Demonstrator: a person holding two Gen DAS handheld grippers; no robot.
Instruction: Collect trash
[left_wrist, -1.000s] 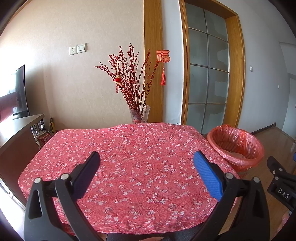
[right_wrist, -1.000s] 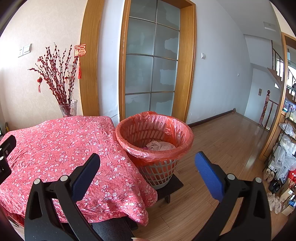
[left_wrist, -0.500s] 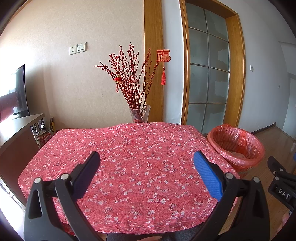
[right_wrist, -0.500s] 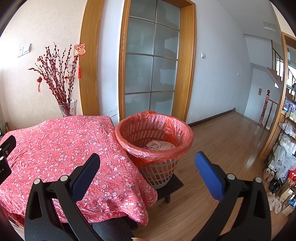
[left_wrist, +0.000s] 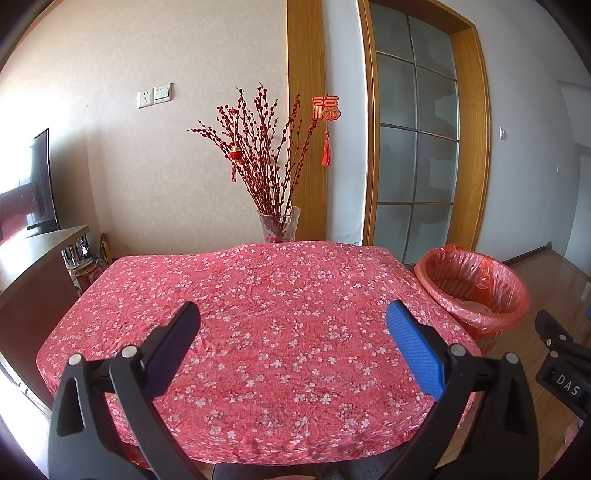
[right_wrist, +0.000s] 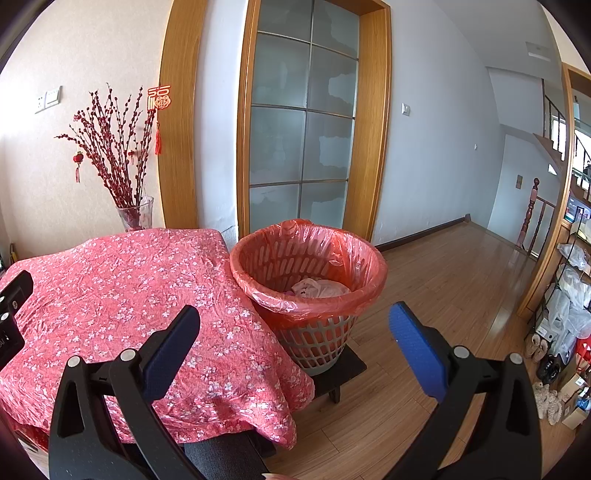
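Note:
A waste basket lined with a red bag stands on a low dark stool right of the table; crumpled pale trash lies inside it. The basket also shows in the left wrist view. My left gripper is open and empty, held above the near part of the table with the red flowered cloth. My right gripper is open and empty, held in front of the basket at the table's right corner. I see no loose trash on the cloth.
A glass vase with red branches stands at the table's far edge by the wall. A dark cabinet with a TV is at the left. Wooden floor lies right of the basket; shelves with bags and shoes are at the far right.

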